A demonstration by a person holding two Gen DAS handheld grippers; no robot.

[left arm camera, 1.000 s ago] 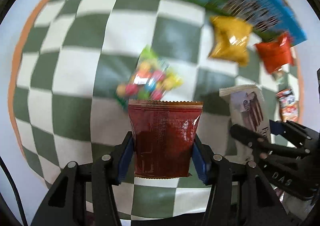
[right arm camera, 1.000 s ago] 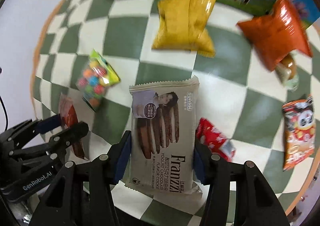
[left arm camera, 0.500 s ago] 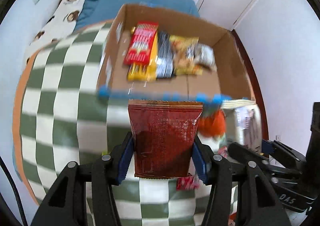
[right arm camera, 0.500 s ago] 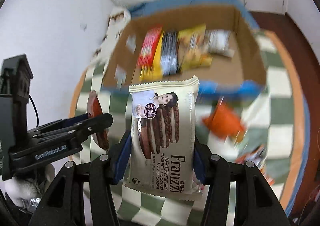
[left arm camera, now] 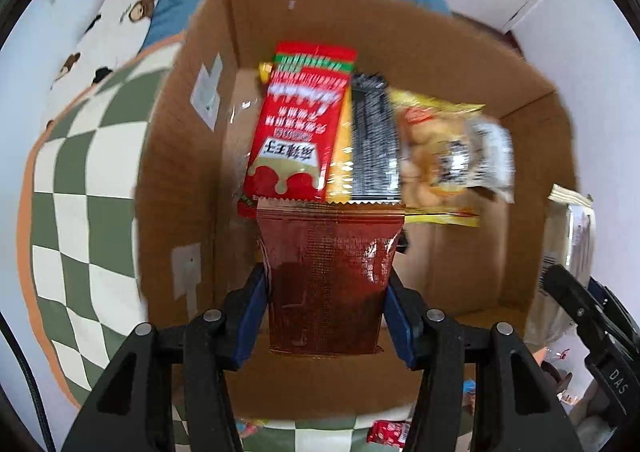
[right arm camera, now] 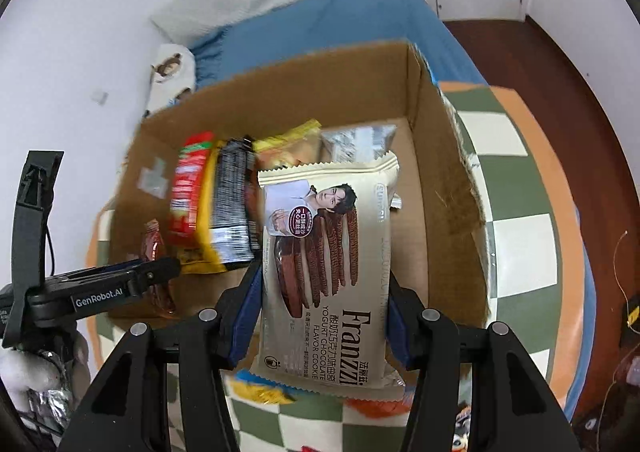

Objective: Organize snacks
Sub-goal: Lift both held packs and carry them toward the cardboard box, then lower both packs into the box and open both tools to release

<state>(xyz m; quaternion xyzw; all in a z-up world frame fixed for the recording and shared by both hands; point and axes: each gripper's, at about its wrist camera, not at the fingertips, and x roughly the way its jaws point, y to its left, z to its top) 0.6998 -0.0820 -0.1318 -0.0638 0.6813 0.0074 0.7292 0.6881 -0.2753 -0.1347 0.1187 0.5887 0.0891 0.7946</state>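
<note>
My left gripper (left arm camera: 326,312) is shut on a dark red snack packet (left arm camera: 328,276) and hangs over the open cardboard box (left arm camera: 180,179). Inside the box lie a red packet (left arm camera: 296,131), a yellow one, a black one (left arm camera: 374,139), a yellow bag of biscuits (left arm camera: 424,147) and a silver-grey pack (left arm camera: 480,155). My right gripper (right arm camera: 324,308) is shut on a cream Franzzi cookie packet (right arm camera: 328,268), held above the box's near right part (right arm camera: 452,187). The left gripper (right arm camera: 120,284) with its red packet shows at the left of the right wrist view.
The box sits on a green-and-white checked cloth (left arm camera: 80,171) beside a blue bed (right arm camera: 320,23) and a bear-print pillow (left arm camera: 116,23). Loose snacks lie on the cloth near the box's front edge (right arm camera: 260,392). White walls and a dark wooden floor (right arm camera: 560,63) surround the area.
Both grippers have travelled from the loose snacks on the checked cloth to above the cardboard box, each keeping its packet. The box now fills both views.
</note>
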